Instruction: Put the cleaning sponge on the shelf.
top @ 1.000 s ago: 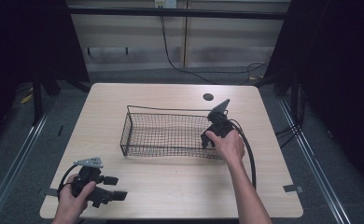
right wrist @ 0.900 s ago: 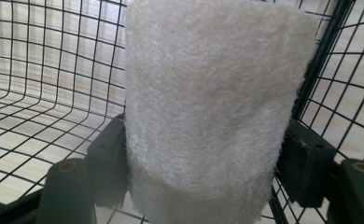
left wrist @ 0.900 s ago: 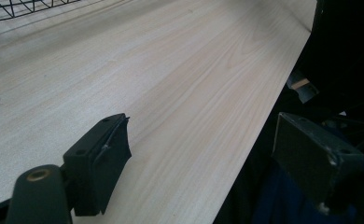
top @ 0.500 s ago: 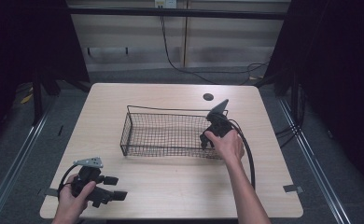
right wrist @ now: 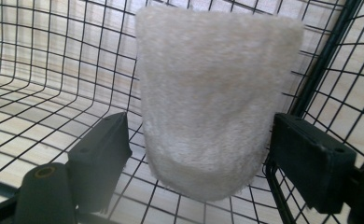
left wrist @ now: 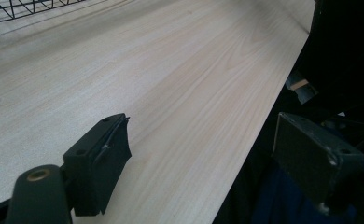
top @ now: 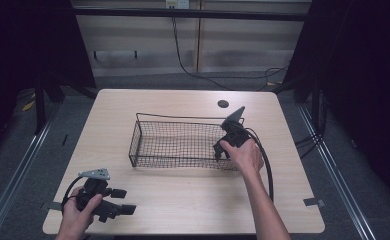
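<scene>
One black wire basket [top: 178, 145] sits near the middle of the wooden table [top: 183, 200], and in its right end lies a cream fleecy cloth [right wrist: 213, 98], resting against the mesh wall by the corner. The right gripper [right wrist: 201, 154] reaches into that end of the basket; its jaws have just been opening and now stand apart on either side of the cloth, not pressing it. The left gripper [left wrist: 203, 154] rests at the table's near left edge, jaws spread wide with nothing between them.
</scene>
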`<action>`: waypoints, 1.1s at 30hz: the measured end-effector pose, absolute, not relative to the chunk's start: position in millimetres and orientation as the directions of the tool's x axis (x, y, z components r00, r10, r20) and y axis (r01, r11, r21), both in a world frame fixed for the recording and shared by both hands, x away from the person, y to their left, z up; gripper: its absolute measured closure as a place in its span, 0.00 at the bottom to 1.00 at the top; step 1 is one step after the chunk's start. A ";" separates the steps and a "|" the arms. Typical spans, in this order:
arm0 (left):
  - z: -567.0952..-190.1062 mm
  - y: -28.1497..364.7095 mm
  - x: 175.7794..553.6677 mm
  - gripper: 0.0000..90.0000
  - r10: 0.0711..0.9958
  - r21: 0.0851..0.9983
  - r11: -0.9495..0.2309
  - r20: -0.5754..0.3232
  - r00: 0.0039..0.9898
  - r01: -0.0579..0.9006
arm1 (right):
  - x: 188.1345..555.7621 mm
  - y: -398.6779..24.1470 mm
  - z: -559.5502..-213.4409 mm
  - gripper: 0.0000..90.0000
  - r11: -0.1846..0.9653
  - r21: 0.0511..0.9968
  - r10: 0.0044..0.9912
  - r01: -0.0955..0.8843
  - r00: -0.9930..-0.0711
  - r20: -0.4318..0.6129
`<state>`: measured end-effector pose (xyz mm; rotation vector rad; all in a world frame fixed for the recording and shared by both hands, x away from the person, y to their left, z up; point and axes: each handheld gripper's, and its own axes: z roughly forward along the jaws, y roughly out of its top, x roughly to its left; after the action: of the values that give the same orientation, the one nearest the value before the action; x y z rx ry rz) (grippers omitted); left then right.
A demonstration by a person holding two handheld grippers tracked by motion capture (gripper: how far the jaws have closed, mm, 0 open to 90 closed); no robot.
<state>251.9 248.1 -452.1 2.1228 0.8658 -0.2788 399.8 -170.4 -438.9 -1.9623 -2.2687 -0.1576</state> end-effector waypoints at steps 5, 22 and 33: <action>-452.3 247.9 252.1 0.20 0.482 0.603 -0.445 -0.461 0.745 0.662 | 397.4 -174.0 -434.5 0.19 0.145 0.003 0.972 0.989 -0.143 0.188; -452.3 247.9 252.1 0.20 0.484 0.603 -0.446 -0.460 0.745 0.662 | 391.5 -181.1 -422.2 0.17 0.168 0.088 0.952 0.982 -0.184 0.243; -452.3 248.2 252.4 0.20 0.483 0.602 -0.445 -0.461 0.744 0.663 | 383.8 -185.7 -411.6 0.19 0.197 0.168 0.931 0.966 -0.238 0.275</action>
<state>252.4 248.2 -452.3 2.1293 0.8591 -0.2815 383.8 -185.7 -411.6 -1.8650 -2.3416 -0.4656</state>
